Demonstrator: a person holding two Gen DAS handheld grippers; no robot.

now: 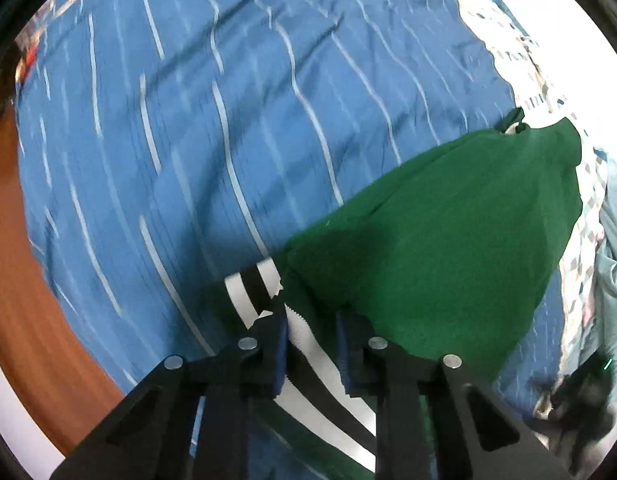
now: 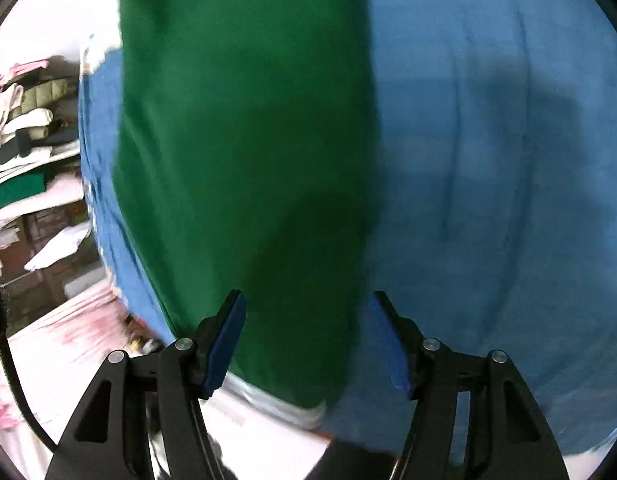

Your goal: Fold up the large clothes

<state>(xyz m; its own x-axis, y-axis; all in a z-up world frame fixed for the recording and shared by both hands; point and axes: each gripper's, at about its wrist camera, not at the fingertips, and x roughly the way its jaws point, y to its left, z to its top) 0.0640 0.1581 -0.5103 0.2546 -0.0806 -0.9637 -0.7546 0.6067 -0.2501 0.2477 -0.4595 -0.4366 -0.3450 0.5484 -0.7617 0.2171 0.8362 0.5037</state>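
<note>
Green garment (image 1: 448, 216) lies on blue striped bedspread (image 1: 228, 100), stacked clothes (image 2: 24, 136) nearby.

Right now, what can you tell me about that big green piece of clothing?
The green garment is a large, soft, knit-looking piece with a black-and-white striped band at one end. It lies spread on the blue striped bedcover. The left gripper has the striped end between its fingers. In the right wrist view it looks plain green, and the right gripper is open over its edge, holding nothing.
</note>
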